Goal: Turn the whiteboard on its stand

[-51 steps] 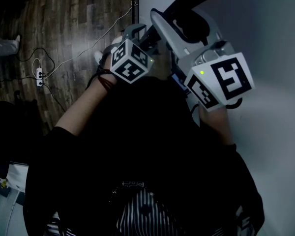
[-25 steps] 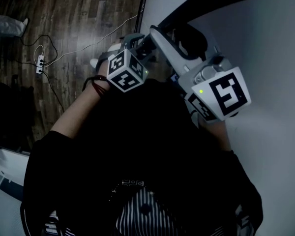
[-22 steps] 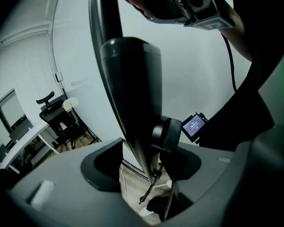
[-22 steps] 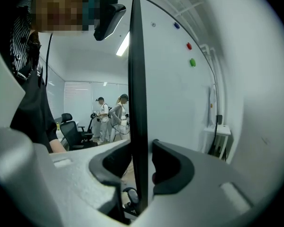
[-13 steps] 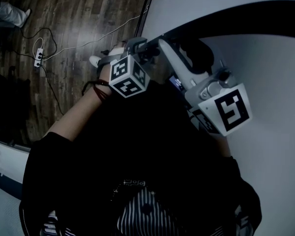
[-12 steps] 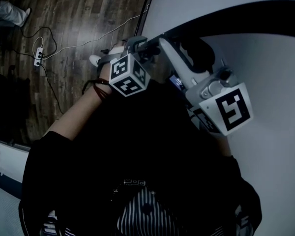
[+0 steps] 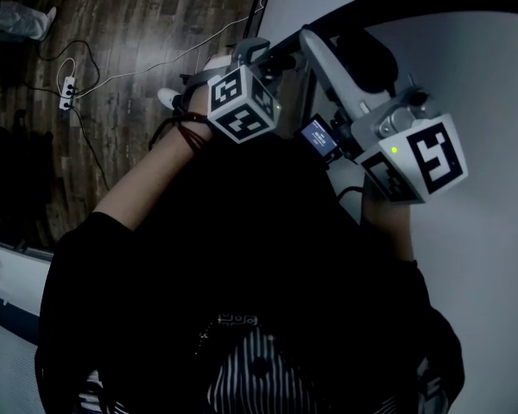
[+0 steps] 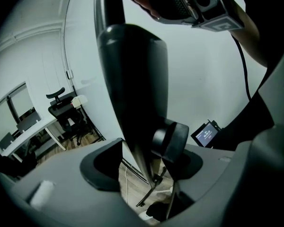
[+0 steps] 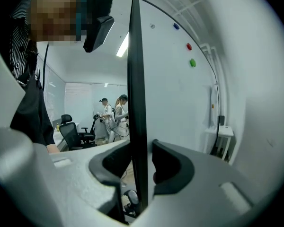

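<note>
- Looking down in the head view, both tools reach the whiteboard (image 7: 475, 76), which stands to the person's right with its dark frame (image 7: 414, 0) arcing across the top.
  - The left gripper (image 7: 263, 59) meets the frame at its left end as seen, and the right gripper (image 7: 332, 54) sits just beside it along the frame.
  - Two holds this close together suit levering the panel about its pivot, in my judgement.
  - The wooden floor (image 7: 129, 41) and a power strip (image 7: 66, 102) lie well clear of the frame.
- Left gripper view: the frame's dark edge runs down between the jaws, with a round knob (image 8: 170, 141) against its right side.
  - The jaws are opening. Floor shows through a gap between the left pad and the frame, so no grip is evident.
  - This reads as a hold being loosened or re-seated.
- Right gripper view: the frame appears edge-on and upright between the jaws, with both pads close against it. This is a narrow clamp holding the board steady.
  - Coloured magnets (image 9: 188, 46) sit on the white face, well above the gripped stretch of frame.
</note>
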{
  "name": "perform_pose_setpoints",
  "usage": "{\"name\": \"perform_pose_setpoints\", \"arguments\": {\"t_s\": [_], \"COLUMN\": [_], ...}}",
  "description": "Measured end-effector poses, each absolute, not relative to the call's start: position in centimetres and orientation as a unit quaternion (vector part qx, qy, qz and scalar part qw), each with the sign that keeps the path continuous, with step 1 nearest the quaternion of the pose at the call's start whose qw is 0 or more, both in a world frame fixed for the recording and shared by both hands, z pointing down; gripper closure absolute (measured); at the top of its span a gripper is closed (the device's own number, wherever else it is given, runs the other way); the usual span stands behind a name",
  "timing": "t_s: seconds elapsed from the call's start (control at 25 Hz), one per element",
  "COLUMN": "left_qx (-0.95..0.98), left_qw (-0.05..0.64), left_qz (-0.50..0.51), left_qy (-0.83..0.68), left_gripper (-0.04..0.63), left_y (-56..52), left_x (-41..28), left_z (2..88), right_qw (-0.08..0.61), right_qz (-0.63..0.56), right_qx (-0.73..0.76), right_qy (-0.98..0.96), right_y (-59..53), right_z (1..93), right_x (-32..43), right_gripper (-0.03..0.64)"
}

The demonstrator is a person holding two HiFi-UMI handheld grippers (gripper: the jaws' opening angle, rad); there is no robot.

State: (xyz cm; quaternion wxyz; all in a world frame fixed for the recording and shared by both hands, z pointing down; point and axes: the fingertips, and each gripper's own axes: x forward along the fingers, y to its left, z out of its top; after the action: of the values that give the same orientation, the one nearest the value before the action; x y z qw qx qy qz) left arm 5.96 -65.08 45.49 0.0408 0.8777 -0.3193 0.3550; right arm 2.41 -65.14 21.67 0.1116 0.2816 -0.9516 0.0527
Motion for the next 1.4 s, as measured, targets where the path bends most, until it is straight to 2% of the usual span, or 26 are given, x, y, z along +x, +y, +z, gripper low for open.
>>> {"name": "perform_pose_setpoints", "arguments": {"t_s": [0.68, 0.96, 1.4], "left_qx": [0.882, 0.88, 0.889], "left_qw": [0.013, 0.014, 0.012], "left_qz": [0.36, 0.354, 0.364], "left_qy": [-0.305, -0.316, -0.278], "left_gripper": [0.316, 0.348, 0.356], "left_y": [-67.5, -66.4, -61.7], "left_x": [9.3, 9.6, 11.3], "left_z": [44.7, 45.0, 45.1], "right_qw": [0.077, 0.078, 0.083], "right_qz": [0.041, 0.038, 0.044], "right_qx": [0.282, 0.305, 0.293], "right_qy": [-0.956, -0.948, -0.952], "right_y": [-67.6, -66.5, -62.2], "right_z": [21.0, 21.4, 21.3], "right_x": [6.1, 6.9, 8.5], "right_gripper": [0.482, 0.518, 0.518]}}
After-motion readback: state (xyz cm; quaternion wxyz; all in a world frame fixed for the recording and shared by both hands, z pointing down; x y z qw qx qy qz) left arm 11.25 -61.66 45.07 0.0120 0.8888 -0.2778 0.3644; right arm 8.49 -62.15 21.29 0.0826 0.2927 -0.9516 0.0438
